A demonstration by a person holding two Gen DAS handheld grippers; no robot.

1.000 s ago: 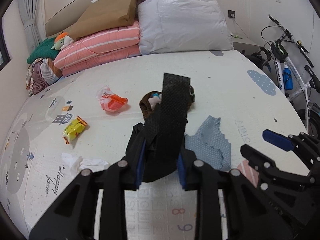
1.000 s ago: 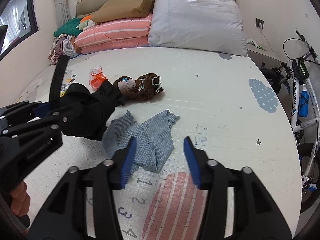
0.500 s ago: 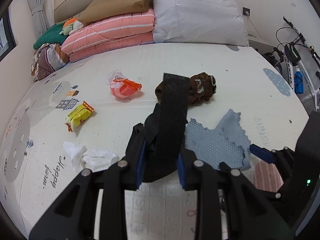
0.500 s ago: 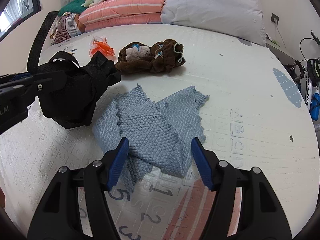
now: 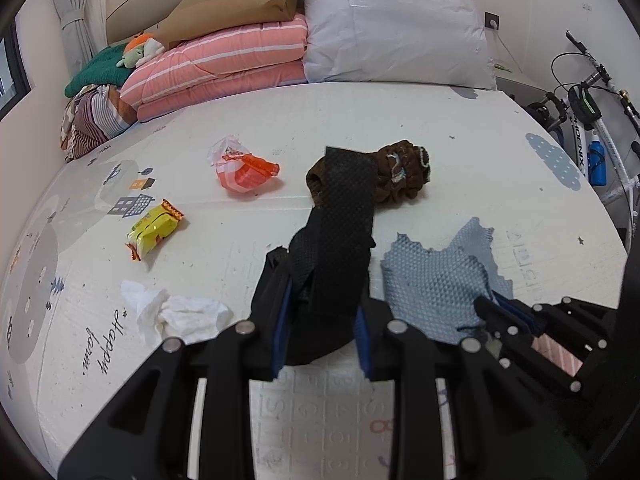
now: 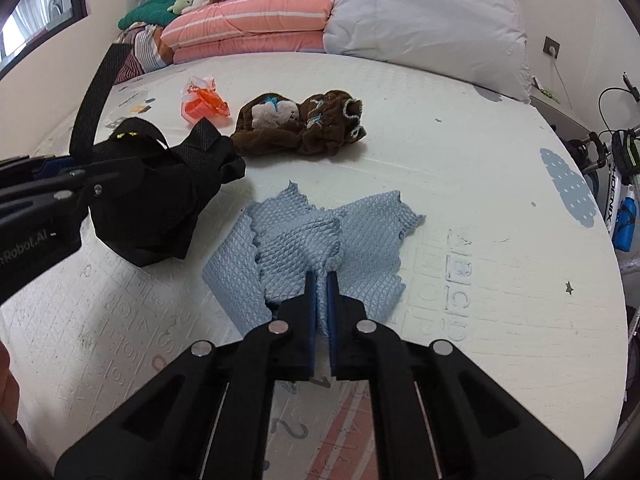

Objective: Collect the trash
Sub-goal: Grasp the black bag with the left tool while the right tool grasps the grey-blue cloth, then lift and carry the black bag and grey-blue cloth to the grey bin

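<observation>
Right hand-held gripper (image 6: 320, 280) pinches the blue cloth's (image 6: 360, 232) near fold

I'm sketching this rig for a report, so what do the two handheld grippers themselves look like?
Both the left gripper and the right gripper are matte black plastic linkages with two fingers, joined by round silver pivot pins. The inner faces of the fingers carry flat blue pads. In the right wrist view, white lettering ending in "Robot.AI" runs along the left gripper's side. No cables or sleeves are visible.
</observation>
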